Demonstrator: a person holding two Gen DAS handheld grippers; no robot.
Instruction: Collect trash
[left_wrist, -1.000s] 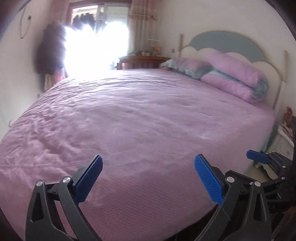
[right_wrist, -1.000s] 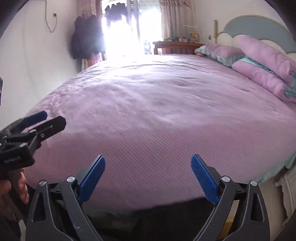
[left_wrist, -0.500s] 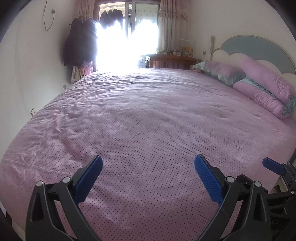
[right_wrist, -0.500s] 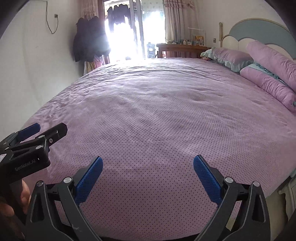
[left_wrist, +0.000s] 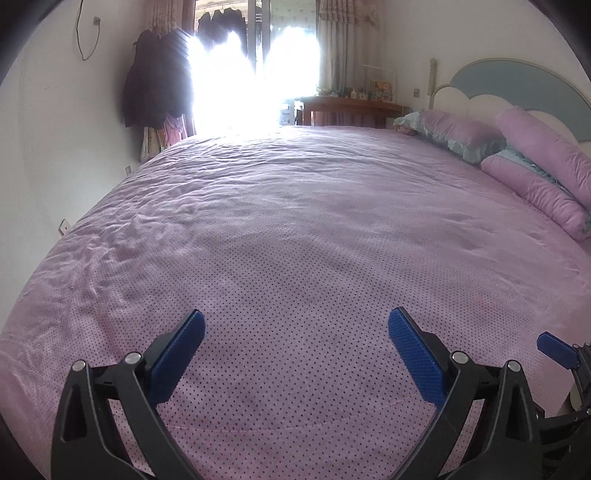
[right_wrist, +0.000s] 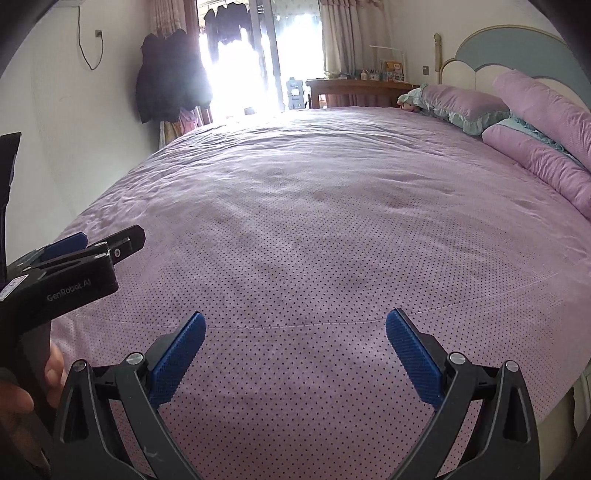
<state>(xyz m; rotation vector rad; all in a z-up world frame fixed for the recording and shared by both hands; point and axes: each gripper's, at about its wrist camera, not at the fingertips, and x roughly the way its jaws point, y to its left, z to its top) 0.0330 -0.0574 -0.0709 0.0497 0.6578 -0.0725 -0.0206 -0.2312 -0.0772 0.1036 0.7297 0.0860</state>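
Observation:
No trash shows in either view. My left gripper (left_wrist: 295, 339) is open and empty, held above the near part of a bed with a pink dotted cover (left_wrist: 295, 229). My right gripper (right_wrist: 295, 339) is open and empty too, above the same cover (right_wrist: 314, 221). The left gripper also shows at the left edge of the right wrist view (right_wrist: 92, 243), held by a hand. One blue fingertip of the right gripper shows at the right edge of the left wrist view (left_wrist: 556, 345).
Pink pillows (left_wrist: 535, 173) lie against a blue and white headboard (left_wrist: 517, 81) at the right. A wooden desk (left_wrist: 351, 107) with small items stands behind the bed. Dark coats (left_wrist: 159, 92) hang on the left wall beside a bright balcony door (left_wrist: 255, 74).
Both grippers have risen and moved forward over the bed, so the cover fills more of each view. The left view has turned left toward the window. Both stay open.

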